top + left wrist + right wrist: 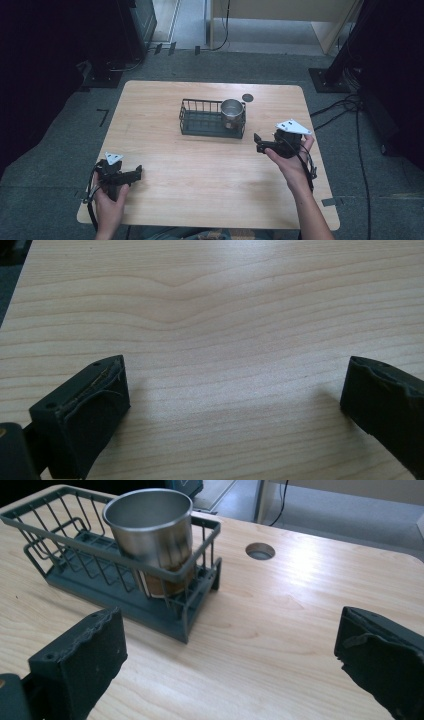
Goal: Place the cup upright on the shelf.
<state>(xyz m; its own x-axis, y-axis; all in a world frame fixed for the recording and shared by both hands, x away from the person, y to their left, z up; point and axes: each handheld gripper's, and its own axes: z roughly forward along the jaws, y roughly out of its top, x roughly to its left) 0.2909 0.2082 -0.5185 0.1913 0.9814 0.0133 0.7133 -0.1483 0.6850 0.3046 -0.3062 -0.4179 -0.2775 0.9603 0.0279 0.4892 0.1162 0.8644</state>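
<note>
In the high view, a dark wire basket [200, 121] is seen on the wooden table [200, 190], near the middle of the far edge. A steel cup [232, 113] is stood upright inside the basket's right end. A round hole [247, 97] is cut in the table just beyond that end. The right gripper [260, 142] is held near the right edge, close beside the basket's right end but apart from it. The left gripper [137, 172] is held near the front left corner, well apart from the basket.

In the left gripper view, the jaws are spread wide over bare wood, and nothing is held between them.

In the right gripper view, the jaws are likewise spread wide and empty. The basket [75, 575] and the cup [150, 535] are seen ahead, toward the left, the cup pressed close to the end wall of wire.
</note>
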